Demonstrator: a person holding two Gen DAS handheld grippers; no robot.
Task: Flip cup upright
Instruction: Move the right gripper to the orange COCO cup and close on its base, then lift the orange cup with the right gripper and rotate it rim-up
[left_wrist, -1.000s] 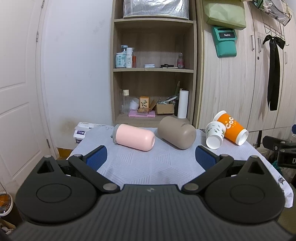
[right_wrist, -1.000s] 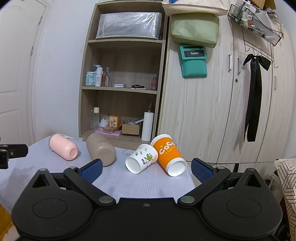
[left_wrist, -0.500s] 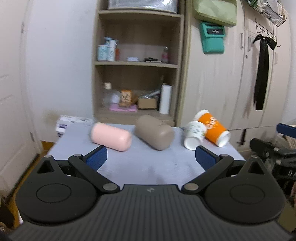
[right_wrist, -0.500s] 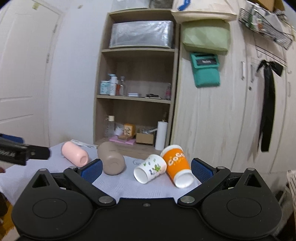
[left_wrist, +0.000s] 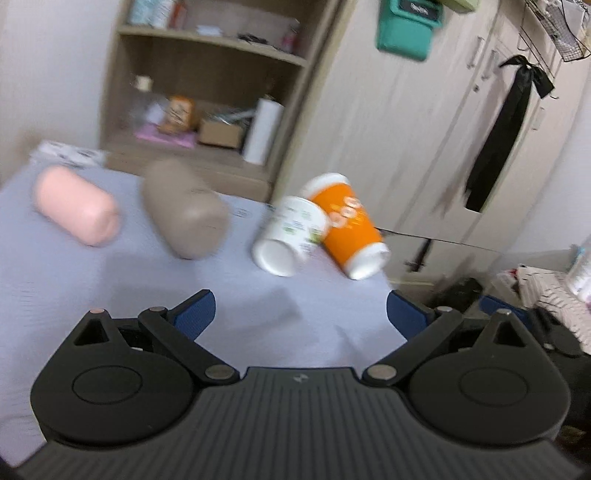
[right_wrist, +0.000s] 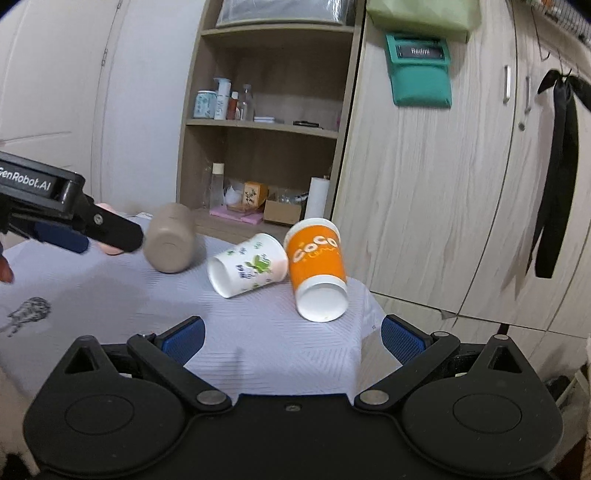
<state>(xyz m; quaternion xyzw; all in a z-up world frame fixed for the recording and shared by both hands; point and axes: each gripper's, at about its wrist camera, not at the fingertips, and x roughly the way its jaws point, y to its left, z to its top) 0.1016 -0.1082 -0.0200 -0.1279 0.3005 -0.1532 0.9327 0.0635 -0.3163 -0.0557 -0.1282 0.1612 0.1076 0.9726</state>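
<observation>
Four cups lie on their sides on the cloth-covered table (right_wrist: 110, 295): a pink cup (left_wrist: 75, 210), a taupe cup (left_wrist: 184, 218) (right_wrist: 170, 243), a white floral paper cup (left_wrist: 290, 236) (right_wrist: 247, 264) and an orange paper cup (left_wrist: 347, 225) (right_wrist: 317, 269). My left gripper (left_wrist: 299, 314) is open and empty, over the table in front of the white cup; it also shows in the right wrist view (right_wrist: 70, 229), in front of the pink cup. My right gripper (right_wrist: 291, 336) is open and empty, just short of the orange cup's open mouth.
A wooden shelf unit (right_wrist: 266, 125) with bottles and boxes stands behind the table. Wardrobe doors (right_wrist: 443, 184) with a teal pouch (right_wrist: 421, 70) and a black ribbon (right_wrist: 557, 177) are to the right. The table's right edge (right_wrist: 369, 306) is near the orange cup.
Both grippers have moved forward and closer to the cups. The left gripper swung right toward the paper cups and now reaches into the right wrist view. The cups have not moved.
</observation>
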